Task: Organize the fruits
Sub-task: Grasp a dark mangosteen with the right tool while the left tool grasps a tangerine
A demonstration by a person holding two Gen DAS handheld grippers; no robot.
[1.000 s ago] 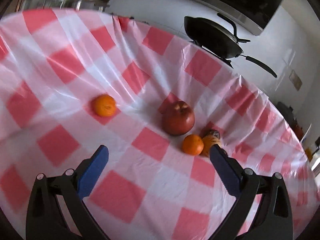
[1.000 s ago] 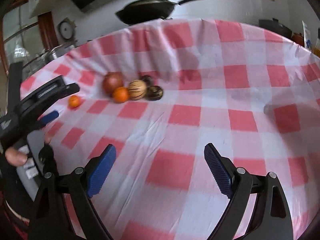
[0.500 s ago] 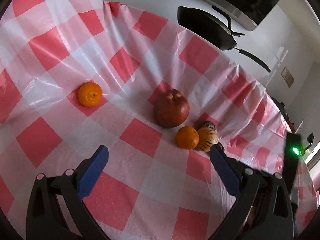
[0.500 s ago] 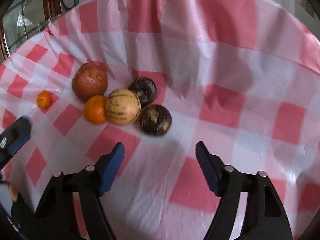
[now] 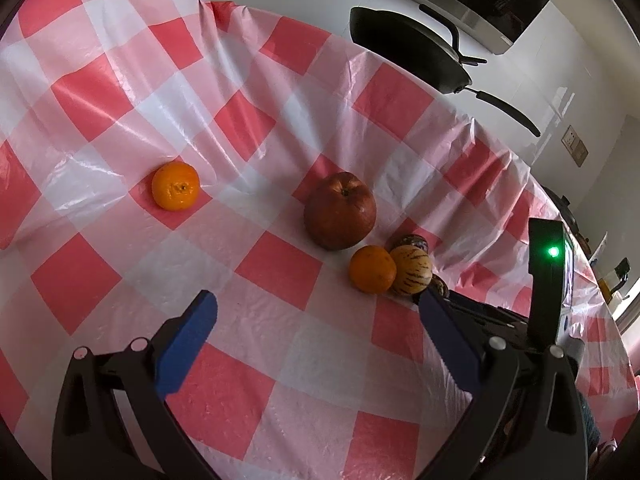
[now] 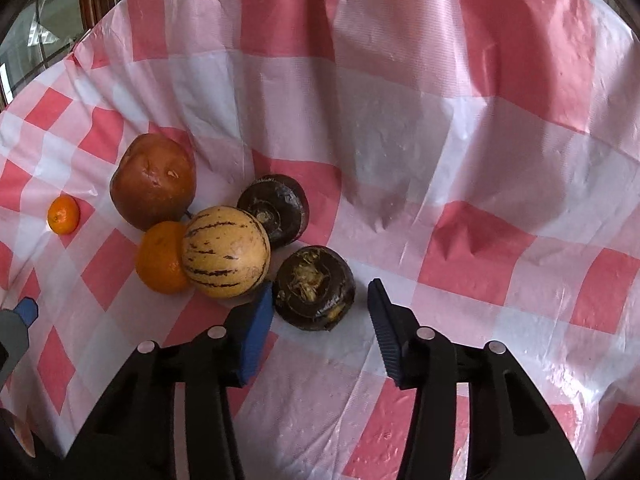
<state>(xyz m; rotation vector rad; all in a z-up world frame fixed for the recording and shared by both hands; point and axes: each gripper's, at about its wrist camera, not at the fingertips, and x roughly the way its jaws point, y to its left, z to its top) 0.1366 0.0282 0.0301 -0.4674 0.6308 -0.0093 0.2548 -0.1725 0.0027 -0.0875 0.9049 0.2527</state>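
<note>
On the pink checked tablecloth (image 6: 400, 140) lies a cluster: a red apple (image 6: 153, 181), an orange (image 6: 160, 258), a striped yellow melon-like fruit (image 6: 225, 252) and two dark purple round fruits, one behind (image 6: 276, 209) and one in front (image 6: 314, 287). My right gripper (image 6: 320, 300) is open with its fingers on either side of the front dark fruit. A lone orange (image 5: 175, 185) lies to the left of the apple (image 5: 340, 210). My left gripper (image 5: 316, 312) is open and empty above the cloth, short of the cluster.
A black wok (image 5: 408, 46) with a long handle stands beyond the table's far edge by a white wall. The right gripper's body (image 5: 548, 280) with a green light shows at the right of the left wrist view.
My right gripper has moved in close to the fruit cluster and now straddles the front dark fruit, with its jaws narrower than before. My left gripper has shifted only slightly.
</note>
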